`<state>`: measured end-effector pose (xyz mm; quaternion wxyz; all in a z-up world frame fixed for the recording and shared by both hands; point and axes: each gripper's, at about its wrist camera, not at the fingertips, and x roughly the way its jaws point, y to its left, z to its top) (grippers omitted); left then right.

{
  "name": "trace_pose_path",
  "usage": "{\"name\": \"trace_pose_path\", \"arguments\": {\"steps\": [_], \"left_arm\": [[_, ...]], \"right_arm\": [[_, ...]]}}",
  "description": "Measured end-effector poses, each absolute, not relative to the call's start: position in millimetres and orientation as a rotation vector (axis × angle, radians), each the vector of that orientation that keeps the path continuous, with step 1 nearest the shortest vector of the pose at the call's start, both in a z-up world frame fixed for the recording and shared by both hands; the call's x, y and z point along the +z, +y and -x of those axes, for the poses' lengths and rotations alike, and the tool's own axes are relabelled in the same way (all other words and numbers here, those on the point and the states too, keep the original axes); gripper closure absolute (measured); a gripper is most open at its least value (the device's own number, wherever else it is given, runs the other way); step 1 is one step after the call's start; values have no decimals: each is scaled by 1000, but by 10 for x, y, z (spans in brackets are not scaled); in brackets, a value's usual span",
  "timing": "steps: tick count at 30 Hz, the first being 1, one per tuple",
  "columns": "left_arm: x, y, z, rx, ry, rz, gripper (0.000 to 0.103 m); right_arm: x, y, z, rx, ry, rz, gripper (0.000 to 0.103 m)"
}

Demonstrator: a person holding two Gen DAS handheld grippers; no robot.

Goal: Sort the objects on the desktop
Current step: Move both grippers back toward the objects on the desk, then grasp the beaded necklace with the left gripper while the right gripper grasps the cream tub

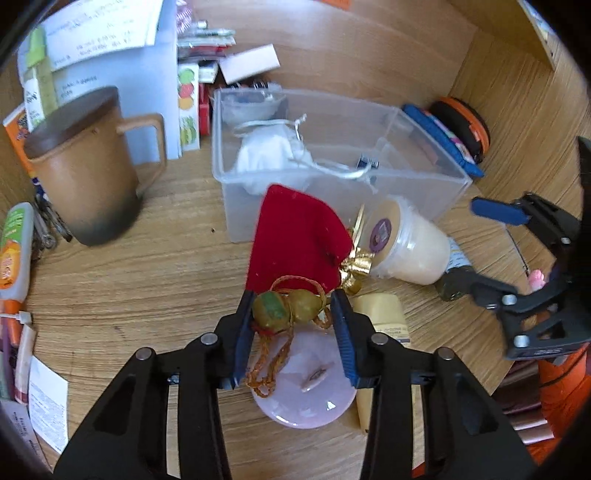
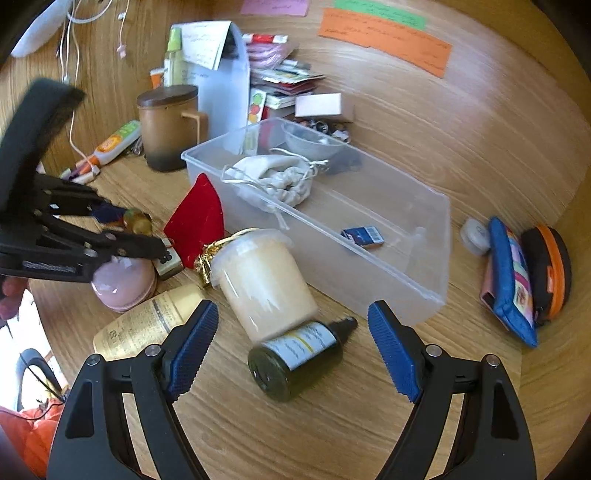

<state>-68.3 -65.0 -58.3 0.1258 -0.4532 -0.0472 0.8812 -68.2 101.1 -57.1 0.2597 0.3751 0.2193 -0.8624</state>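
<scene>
My left gripper (image 1: pixel 291 314) pinches a gourd charm (image 1: pixel 286 308) above the pink case (image 1: pixel 306 391); my right gripper (image 2: pixel 291 347), spread wide, brackets the dark bottle (image 2: pixel 295 354). Next, I judge: carry the charm over the red pouch (image 1: pixel 295 240) into the clear bin (image 1: pixel 424 184), clearing its near wall.

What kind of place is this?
Probably a home desk or study nook: a wooden desktop with wood-panel walls, sticky notes on the wall, a lidded mug, and a clear bin amid stationery clutter.
</scene>
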Motion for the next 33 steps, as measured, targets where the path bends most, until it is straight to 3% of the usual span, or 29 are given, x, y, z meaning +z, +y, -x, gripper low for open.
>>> {"name": "trace_pose_path", "arguments": {"steps": [13, 17, 33], "left_arm": [[-422, -888, 590, 2620, -217, 1235, 63], [-430, -908, 613, 2620, -229, 1235, 63], [-124, -753, 689, 2648, -181, 1147, 63]], "right_arm": [[-927, 611, 1089, -2153, 729, -1167, 25], [-956, 595, 1105, -2096, 679, -1189, 47], [-573, 822, 1003, -2190, 583, -1105, 47]]}}
